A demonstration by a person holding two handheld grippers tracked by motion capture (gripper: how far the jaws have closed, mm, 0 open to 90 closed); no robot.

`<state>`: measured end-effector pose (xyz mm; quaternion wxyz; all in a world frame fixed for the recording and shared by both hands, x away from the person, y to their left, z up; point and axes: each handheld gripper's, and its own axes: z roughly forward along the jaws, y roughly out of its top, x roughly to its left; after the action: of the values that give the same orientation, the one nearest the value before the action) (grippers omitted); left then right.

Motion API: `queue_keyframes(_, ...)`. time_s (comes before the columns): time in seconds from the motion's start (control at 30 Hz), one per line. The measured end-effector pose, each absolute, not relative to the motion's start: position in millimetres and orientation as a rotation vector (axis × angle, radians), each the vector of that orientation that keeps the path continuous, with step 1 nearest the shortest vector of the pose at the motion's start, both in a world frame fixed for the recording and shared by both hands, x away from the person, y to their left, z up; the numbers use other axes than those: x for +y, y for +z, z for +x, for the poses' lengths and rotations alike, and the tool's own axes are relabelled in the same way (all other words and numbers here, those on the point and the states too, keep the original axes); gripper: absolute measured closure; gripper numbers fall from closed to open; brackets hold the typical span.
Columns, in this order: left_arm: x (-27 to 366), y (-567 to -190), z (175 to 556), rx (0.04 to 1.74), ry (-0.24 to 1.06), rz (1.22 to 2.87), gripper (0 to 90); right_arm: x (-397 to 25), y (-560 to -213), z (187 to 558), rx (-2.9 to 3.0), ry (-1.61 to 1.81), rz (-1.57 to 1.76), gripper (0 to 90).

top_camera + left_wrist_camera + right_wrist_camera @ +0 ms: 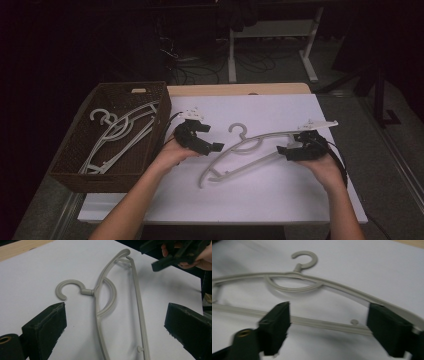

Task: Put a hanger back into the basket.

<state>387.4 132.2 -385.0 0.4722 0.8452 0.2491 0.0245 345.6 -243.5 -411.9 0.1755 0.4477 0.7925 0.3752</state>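
A pale grey plastic hanger [260, 137] lies flat on the white table cover, hook pointing away from me. My left gripper [211, 137] hovers just left of the hook, open. In the left gripper view its jaws [116, 312] stand wide apart with the hanger [98, 305] lying beyond them. My right gripper [290, 145] is at the hanger's right end, also open. In the right gripper view the hanger's [337, 286] lower bar runs across between the spread jaws of this gripper [329, 315]. The right gripper [175, 255] also appears at the top right of the left gripper view.
A dark wicker basket [107, 180] stands at the table's left edge with several pale hangers [120, 132] lying inside. A strip of wooden tabletop [240, 89] shows behind the white cover [250, 200]. Table legs and cables lie on the dark floor beyond.
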Motion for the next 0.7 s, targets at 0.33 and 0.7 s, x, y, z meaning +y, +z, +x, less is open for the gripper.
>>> queue_keyframes(0.33, 131, -393, 388, 0.608, 0.047, 2.086, 4.4, -255, -424, 366, 2.235, 0.942, 1.338, 88.9)
queue_keyframes(0.7, 127, -402, 391, 0.609, 0.040, 2.110, 4.8, -262, -436, 368, 2.240, 0.875, 1.361, 89.2)
